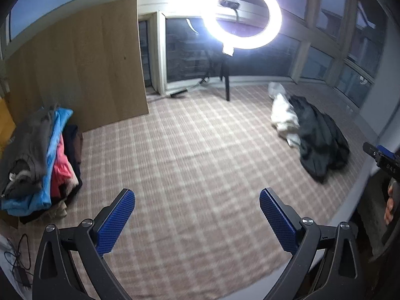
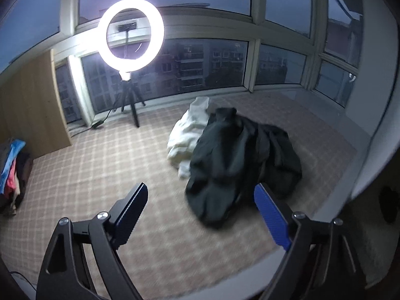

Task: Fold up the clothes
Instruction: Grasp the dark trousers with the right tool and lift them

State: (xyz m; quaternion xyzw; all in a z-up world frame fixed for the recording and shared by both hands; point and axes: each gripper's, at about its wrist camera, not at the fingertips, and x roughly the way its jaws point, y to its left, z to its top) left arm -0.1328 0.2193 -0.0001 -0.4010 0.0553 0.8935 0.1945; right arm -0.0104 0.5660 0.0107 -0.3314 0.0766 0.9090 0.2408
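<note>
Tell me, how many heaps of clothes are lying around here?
2. A crumpled heap of a dark garment and a white garment lies near the windows; a stacked pile sits beside the wooden board. Each may hide more pieces.

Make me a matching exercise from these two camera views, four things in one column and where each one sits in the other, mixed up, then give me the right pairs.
Things:
1. dark garment
2. white garment
3. clothes stack
4. ring light

Places:
A. on a tripod by the windows
B. at the left edge of the carpet, near the wooden panel
C. crumpled on the carpet, nearest the open right gripper
D. partly under the dark heap, on its window side

Pairs: 1-C, 2-D, 3-B, 4-A
</note>
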